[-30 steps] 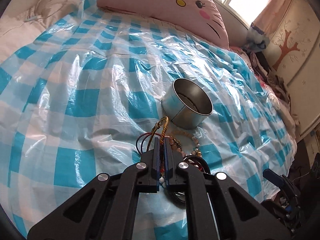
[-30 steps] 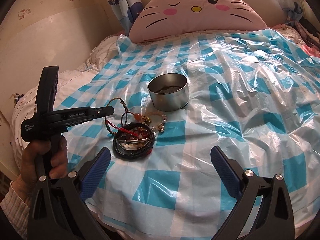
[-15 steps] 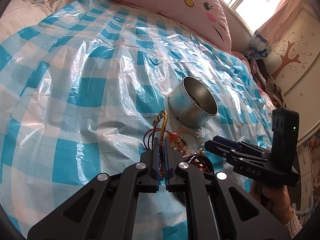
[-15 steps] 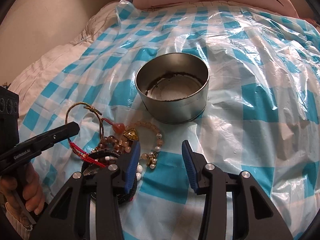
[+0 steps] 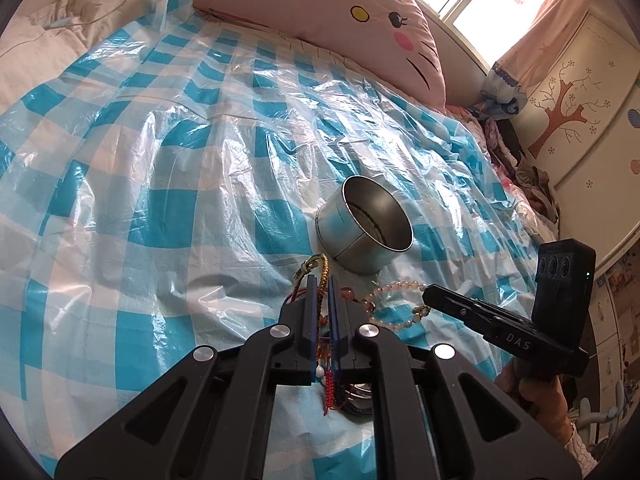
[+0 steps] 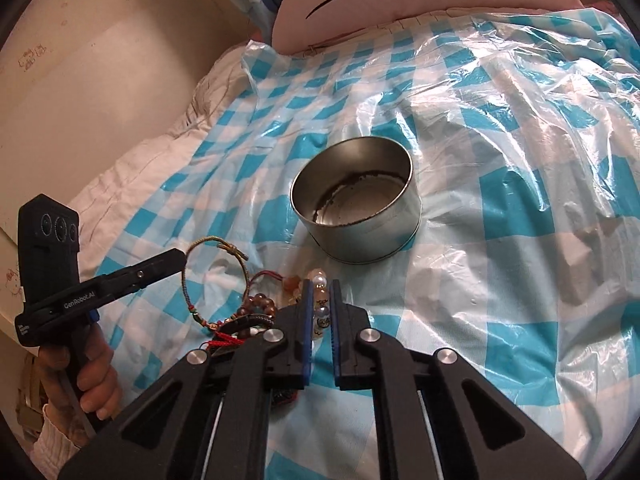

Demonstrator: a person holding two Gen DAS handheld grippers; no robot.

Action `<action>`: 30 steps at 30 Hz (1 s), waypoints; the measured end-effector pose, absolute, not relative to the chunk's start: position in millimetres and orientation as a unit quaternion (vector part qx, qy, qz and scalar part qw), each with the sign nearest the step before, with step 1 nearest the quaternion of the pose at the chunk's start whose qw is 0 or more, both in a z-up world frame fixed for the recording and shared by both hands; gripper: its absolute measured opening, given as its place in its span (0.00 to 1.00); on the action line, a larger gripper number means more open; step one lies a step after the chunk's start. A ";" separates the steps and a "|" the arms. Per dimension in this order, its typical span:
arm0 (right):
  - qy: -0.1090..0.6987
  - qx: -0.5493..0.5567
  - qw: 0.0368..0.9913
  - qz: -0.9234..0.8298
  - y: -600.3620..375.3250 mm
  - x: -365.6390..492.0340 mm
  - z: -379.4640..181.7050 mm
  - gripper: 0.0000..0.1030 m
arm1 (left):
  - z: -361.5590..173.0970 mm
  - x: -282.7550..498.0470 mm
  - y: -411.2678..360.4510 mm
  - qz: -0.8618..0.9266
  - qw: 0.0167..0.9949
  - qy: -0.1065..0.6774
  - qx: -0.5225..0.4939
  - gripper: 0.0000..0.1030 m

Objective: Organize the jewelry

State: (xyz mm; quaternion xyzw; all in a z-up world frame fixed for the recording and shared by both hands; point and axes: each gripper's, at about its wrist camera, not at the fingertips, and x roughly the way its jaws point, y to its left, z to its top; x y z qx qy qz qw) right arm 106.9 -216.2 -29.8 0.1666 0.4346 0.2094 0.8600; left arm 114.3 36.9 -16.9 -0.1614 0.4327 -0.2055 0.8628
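A round metal tin [image 5: 366,226] stands open on the blue checked plastic sheet [image 5: 168,200]; it also shows in the right wrist view [image 6: 356,210]. A pile of bracelets [image 6: 244,316] lies just in front of it. My left gripper [image 5: 320,282] is shut on a braided cord bracelet [image 5: 323,264], which loops out past its tips [image 6: 212,268]. My right gripper [image 6: 320,286] is shut on a pale bead bracelet [image 6: 320,304], whose beads [image 5: 396,286] trail on the sheet.
A pink cat-face pillow [image 5: 320,12] lies at the head of the bed. A bare white quilt [image 6: 132,168] and a wall are to the left. A window and a painted cupboard [image 5: 580,92] are to the right.
My right gripper has come down to the pile and shut on the bead bracelet. My left gripper stays shut on the braided cord bracelet and has lifted slightly.
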 end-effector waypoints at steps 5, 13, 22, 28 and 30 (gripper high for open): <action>0.407 0.186 0.867 0.218 -222.7 99.4 -11.2 0.08 | -16.1 114.5 29.9 -0.195 0.865 0.442 -0.135 0.05; 0.386 0.201 0.869 0.234 -226.4 93.1 3.7 0.08 | -40.4 117.8 39.0 -0.166 0.859 0.470 -0.115 0.05; 0.381 0.232 0.861 0.244 -229.0 92.8 -5.1 0.08 | -38.1 136.1 47.3 -0.095 0.885 0.455 -0.006 0.57; 0.377 0.242 0.858 0.251 -227.1 95.9 -3.8 0.08 | -57.8 139.2 26.9 -0.117 0.864 0.486 0.053 0.03; 0.372 0.243 0.860 0.253 -228.1 96.3 0.7 0.08 | -51.2 132.9 27.0 -0.130 0.866 0.481 0.038 0.03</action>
